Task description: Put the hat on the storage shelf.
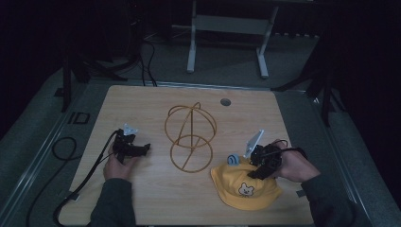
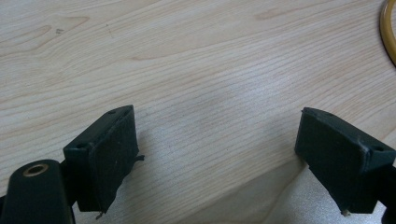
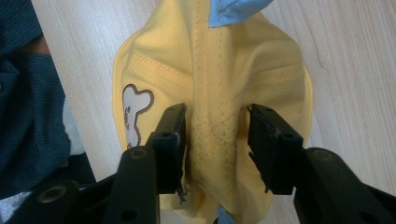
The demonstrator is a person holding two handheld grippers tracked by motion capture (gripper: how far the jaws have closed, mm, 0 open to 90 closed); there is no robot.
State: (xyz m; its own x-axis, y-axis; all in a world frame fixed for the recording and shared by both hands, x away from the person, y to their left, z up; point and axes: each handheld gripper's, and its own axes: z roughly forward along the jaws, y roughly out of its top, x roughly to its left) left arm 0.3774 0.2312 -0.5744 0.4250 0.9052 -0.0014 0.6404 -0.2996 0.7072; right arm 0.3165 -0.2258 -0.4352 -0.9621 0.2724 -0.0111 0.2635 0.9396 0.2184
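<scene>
Straddling the stitched crown of the yellow cap (image 3: pixel 210 93), the jaws of the right gripper (image 3: pixel 217 140) were seen part-closed, a raised fold of fabric between them; firm pinching could not be told. The cap lay at the bench (image 1: pixel 142 198) front right, beside the wire hoop frame (image 1: pixel 190 137). The left gripper (image 2: pixel 217 149), jaws spread and empty, was held well apart over bare wood.

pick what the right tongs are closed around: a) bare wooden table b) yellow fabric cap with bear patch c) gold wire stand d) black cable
b: in the right gripper view the right tongs pinch a raised fold of the yellow fabric cap with a bear patch, bunched between both jaws.
</scene>
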